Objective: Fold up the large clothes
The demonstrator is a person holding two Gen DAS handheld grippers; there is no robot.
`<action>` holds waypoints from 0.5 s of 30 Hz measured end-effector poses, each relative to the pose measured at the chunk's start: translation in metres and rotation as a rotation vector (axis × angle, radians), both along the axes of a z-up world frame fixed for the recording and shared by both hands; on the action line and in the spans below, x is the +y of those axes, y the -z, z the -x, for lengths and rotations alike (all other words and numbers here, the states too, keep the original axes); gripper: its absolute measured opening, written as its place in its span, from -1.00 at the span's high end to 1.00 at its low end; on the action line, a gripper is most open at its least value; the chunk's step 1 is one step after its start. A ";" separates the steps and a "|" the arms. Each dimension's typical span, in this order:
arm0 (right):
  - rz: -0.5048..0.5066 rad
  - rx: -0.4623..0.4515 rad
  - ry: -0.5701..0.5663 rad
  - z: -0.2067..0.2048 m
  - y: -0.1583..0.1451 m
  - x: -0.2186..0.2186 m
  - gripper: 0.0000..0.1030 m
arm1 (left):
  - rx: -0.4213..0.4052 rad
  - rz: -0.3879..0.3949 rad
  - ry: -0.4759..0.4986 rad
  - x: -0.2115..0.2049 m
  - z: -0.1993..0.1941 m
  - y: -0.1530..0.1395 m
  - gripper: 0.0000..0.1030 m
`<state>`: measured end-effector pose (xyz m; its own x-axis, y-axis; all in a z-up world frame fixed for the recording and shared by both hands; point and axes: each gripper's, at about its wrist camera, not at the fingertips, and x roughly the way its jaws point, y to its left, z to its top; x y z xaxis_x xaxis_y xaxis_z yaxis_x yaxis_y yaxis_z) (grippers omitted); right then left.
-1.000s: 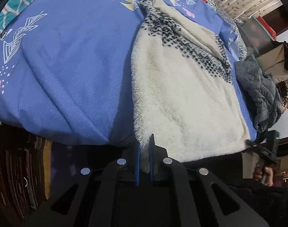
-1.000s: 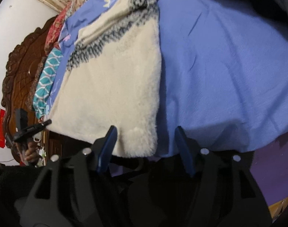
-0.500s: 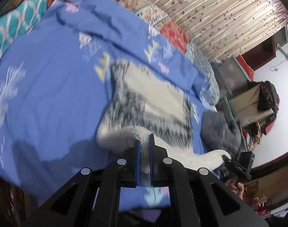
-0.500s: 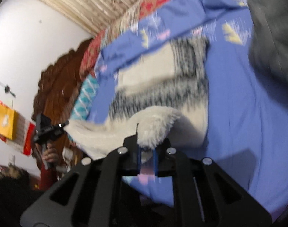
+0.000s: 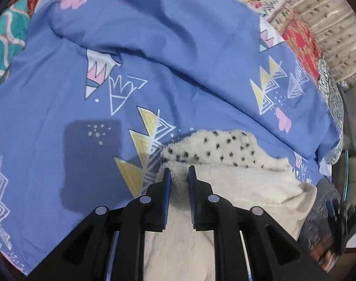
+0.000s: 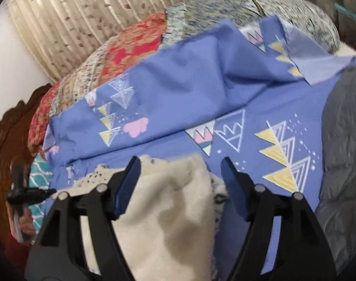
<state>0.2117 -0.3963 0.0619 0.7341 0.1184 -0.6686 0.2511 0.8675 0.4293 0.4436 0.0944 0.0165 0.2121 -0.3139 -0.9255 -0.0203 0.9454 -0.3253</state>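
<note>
Lying folded on the blue sheet (image 5: 60, 107), the fleece (image 5: 238, 187) shows its spotted band toward the far edge of the bed. Left gripper (image 5: 178, 174) has its jaws slightly apart with fleece pile between them. Right gripper (image 6: 180, 164) is spread wide above the fleece's other corner. A grey jacket (image 6: 341, 154) lies at the right edge.

The lower part of the fleece garment (image 5: 248, 187) is hidden behind the left gripper (image 5: 179, 175) and cut off by the bottom edge. In the right wrist view the garment's edge is blurred. The grey jacket (image 6: 341, 152) is cut off at the right edge.
</note>
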 end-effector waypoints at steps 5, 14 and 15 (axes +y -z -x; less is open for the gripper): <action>-0.017 0.072 -0.417 -0.016 0.023 0.100 0.12 | -0.060 0.009 0.025 -0.002 0.001 -0.007 0.25; -0.092 0.167 -0.151 -0.153 0.078 0.105 0.13 | -0.129 0.133 -0.203 0.039 -0.025 -0.051 0.25; -0.136 0.131 -0.107 -0.148 0.073 0.093 0.13 | -0.135 0.133 -0.210 0.044 -0.024 -0.055 0.25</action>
